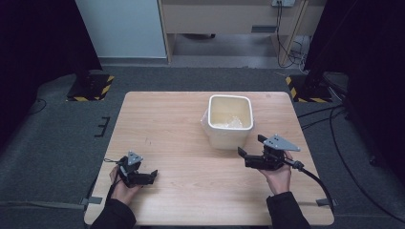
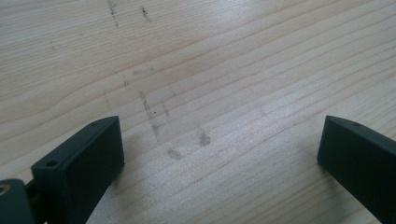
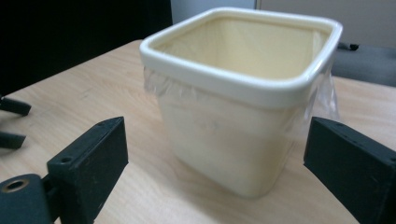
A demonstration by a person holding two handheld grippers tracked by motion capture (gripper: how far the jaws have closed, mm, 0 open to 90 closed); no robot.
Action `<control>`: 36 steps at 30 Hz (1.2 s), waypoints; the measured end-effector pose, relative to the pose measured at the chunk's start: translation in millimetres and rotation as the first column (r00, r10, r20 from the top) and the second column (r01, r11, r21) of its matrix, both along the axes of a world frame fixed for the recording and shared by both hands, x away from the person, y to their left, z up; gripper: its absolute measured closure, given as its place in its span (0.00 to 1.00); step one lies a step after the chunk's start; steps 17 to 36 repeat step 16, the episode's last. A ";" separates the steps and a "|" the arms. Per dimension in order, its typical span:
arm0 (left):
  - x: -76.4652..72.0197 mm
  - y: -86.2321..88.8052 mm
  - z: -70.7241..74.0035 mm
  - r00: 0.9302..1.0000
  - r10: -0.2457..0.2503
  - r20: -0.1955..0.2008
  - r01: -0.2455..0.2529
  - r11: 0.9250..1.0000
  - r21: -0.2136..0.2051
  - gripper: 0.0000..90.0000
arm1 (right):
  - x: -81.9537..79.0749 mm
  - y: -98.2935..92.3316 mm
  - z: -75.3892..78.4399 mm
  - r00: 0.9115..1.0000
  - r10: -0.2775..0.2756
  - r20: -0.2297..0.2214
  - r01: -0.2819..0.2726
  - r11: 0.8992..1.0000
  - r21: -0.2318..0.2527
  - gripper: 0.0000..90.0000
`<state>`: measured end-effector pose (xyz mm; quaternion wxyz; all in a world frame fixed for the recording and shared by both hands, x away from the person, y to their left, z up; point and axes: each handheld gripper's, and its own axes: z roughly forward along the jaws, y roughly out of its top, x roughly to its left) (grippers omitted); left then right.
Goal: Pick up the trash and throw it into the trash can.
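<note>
Ahead of the right gripper (image 3: 215, 154), jaws spread, stands the cream bin (image 3: 243, 93); left gripper (image 2: 219, 158) jaws likewise spread.

- A lab-style recording space: a wooden bench (image 1: 191, 143) on grey carpet (image 1: 47, 143).
- Hazard-striped stand bases (image 1: 90, 88) (black and yellow), black curtains (image 1: 38, 47), loose cables (image 1: 334, 129).

Grey carpet floor (image 1: 47, 124), white wall panel (image 1: 122, 26), wooden desk (image 1: 224, 16) behind.
</note>
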<state>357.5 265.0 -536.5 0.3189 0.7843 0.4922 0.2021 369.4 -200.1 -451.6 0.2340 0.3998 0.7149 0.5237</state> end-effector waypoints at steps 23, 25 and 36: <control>0.3 0.3 -0.1 1.000 -0.005 -0.002 0.005 1.000 -0.003 0.00 | -3.0 -34.9 -60.6 0.975 -0.143 -0.172 0.101 0.967 -0.235 0.05; 0.3 0.3 -0.1 1.000 -0.005 -0.002 0.005 1.000 -0.003 0.00 | -3.0 -34.9 -60.6 0.975 -0.143 -0.172 0.101 0.967 -0.235 0.05; 0.3 0.3 -0.1 1.000 -0.005 -0.002 0.005 1.000 -0.003 0.00 | -3.0 -34.9 -60.6 0.975 -0.143 -0.172 0.101 0.967 -0.235 0.05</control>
